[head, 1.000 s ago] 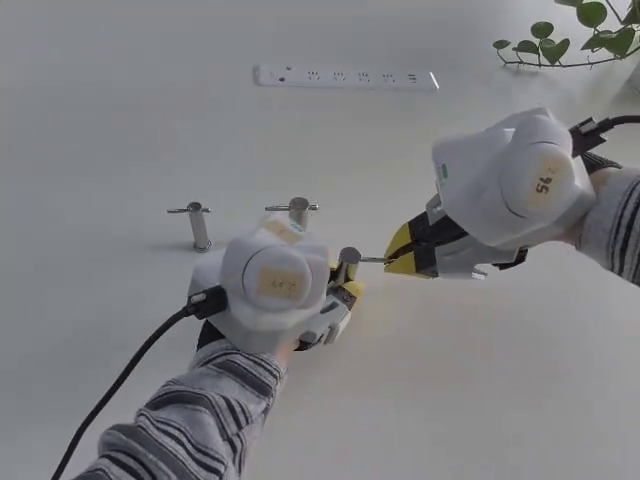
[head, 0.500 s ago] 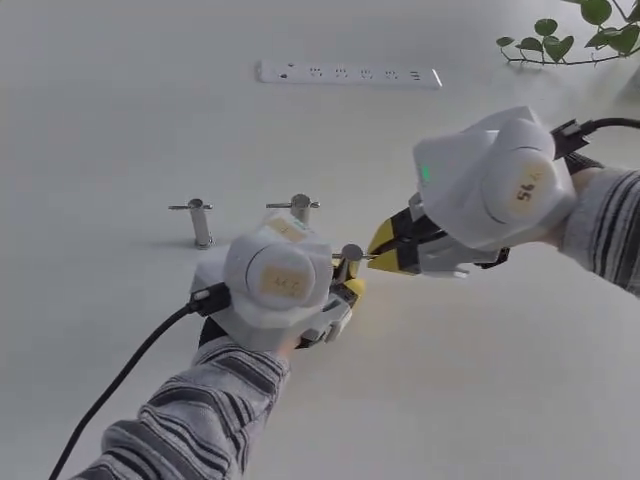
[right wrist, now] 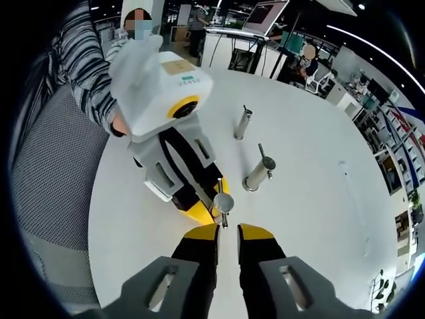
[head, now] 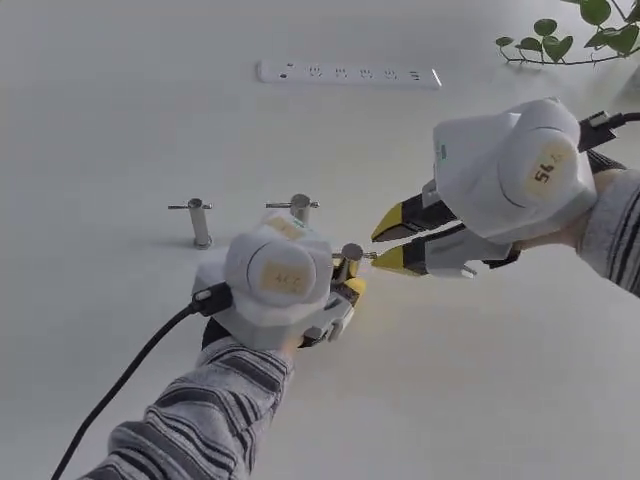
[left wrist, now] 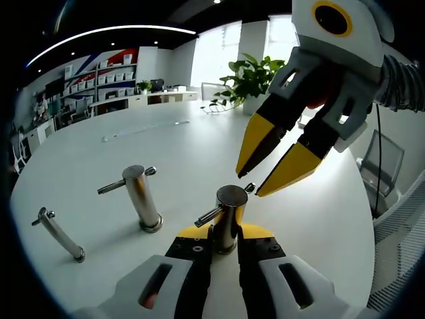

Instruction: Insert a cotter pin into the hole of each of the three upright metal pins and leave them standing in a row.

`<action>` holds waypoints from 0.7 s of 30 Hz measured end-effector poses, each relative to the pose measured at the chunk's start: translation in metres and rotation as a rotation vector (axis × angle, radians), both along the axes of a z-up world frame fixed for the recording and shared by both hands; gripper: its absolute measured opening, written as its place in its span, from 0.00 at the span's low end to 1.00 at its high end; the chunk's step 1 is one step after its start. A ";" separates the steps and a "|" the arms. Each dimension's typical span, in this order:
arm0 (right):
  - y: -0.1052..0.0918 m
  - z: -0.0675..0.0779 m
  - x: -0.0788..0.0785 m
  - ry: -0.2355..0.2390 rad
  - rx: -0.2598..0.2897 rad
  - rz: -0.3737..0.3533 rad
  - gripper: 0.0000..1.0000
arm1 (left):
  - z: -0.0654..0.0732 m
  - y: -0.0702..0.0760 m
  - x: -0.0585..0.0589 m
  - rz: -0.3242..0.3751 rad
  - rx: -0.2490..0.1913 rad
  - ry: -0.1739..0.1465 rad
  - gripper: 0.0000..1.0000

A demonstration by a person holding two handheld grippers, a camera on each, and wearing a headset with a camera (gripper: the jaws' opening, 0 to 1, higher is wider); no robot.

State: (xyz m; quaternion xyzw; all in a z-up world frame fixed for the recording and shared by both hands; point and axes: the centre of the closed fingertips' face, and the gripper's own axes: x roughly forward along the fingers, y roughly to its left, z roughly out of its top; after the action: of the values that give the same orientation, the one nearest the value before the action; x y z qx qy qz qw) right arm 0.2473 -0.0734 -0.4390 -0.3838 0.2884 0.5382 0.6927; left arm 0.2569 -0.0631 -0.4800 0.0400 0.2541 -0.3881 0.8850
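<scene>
1. Clamping the lower shaft of the third metal pin, the jaws of my left gripper hold it upright on the white table, near the centre of the head view.
2. A cotter pin passes through the hole just under this pin's head. In the left gripper view its straight end projects toward 9 o'clock and its looped end toward 2 o'clock.
3. My right gripper sits at 3 o'clock of the held pin, jaws apart. The tips bracket the looped end and grip nothing. I cannot tell whether either tip touches it.
4. The middle pin stands at 11 o'clock of the held pin and the far-left pin at 10 o'clock. Each stands upright and carries its own cotter pin crosswise.
5. Step in hand, as I judge it: the last of three insertions, with the cotter pin apparently seated.
6. Next move calls for:
   - backing the right gripper out toward 3 o'clock without dragging the loop;
   - nudging the held pin toward 12 o'clock if needed, since it sits nearer me than the other two;
   - opening the left jaws evenly so the pin does not tip.
</scene>
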 end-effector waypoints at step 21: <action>0.007 -0.004 -0.001 0.003 -0.002 -0.004 0.00 | -0.001 0.000 0.000 0.017 -0.012 0.013 0.11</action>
State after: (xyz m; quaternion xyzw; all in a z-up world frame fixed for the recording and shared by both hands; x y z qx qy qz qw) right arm 0.2462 -0.0669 -0.4431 -0.3833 0.2906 0.5372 0.6928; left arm 0.2565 -0.0633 -0.4812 0.0300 0.2581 -0.3824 0.8867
